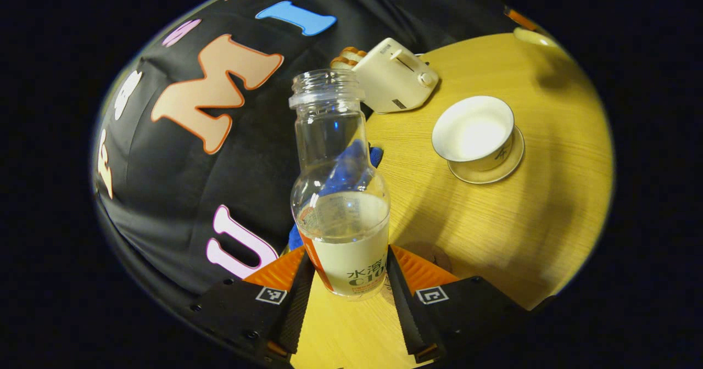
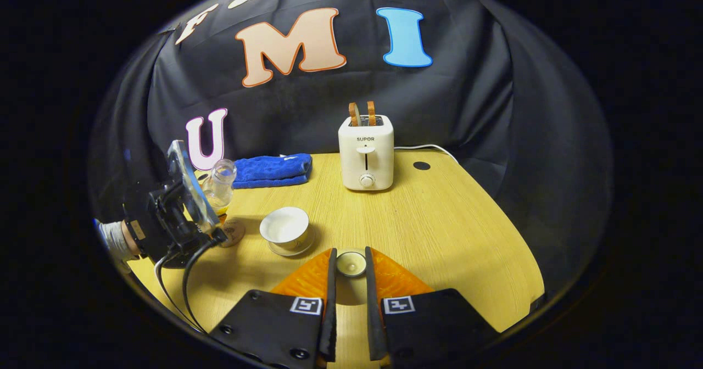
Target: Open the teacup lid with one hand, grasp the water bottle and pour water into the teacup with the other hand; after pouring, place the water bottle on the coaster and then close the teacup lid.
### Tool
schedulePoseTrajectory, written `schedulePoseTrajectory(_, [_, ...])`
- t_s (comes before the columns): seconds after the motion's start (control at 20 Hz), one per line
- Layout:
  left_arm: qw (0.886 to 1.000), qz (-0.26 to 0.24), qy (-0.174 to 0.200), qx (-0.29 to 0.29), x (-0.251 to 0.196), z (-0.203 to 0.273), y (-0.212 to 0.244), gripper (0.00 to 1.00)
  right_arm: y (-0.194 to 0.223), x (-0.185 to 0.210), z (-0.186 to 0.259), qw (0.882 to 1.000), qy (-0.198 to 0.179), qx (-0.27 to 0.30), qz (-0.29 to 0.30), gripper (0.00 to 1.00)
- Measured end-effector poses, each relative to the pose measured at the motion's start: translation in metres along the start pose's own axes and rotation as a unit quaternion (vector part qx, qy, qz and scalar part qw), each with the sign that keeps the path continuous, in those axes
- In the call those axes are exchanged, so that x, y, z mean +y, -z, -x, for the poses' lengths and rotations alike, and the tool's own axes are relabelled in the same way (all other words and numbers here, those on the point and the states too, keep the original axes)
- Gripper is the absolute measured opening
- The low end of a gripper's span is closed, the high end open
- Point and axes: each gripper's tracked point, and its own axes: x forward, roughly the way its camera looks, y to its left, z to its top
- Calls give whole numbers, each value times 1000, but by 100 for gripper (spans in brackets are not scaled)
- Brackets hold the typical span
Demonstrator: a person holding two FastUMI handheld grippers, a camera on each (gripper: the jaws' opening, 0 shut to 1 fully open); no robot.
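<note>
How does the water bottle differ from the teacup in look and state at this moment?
The water bottle is tall, clear and labelled; the teacup is low, wide and opaque white. The water bottle is gripped between the left gripper fingers; the teacup stands free on its saucer. The water bottle is partly filled with water; I cannot tell whether the teacup holds any. Both are uncovered at the top.

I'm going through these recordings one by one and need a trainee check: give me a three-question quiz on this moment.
1. True or false: the teacup has its lid on.
2. What does the left hand-held gripper hold: A) the toaster, B) the water bottle, C) the blue towel?
3. Fill in: the right hand-held gripper holds the ____ between its fingers.

Key: 1 false, the cup stands open on its saucer; 2 B; 3 teacup lid.
</note>
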Motion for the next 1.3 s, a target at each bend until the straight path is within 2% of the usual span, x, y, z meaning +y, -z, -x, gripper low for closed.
schedulePoseTrajectory(0.15, [998,-54,17,21,-8,0,2,70,0,-4,-2,1000,-13,-1,-1,26])
schedulePoseTrajectory(0.4, [993,-104,38,41,-15,-3,-1,69,5,-9,-6,1000,-30,3,-5,26])
schedulePoseTrajectory(0.8, [970,-211,45,113,-11,5,10,69,12,-16,-8,999,-50,7,-9,26])
schedulePoseTrajectory(1.0, [957,-254,55,127,-9,7,5,70,13,-20,-7,998,-57,4,-14,26])
schedulePoseTrajectory(1.3, [945,-300,51,121,-1,5,-14,70,20,-14,-3,997,-75,5,-5,26])
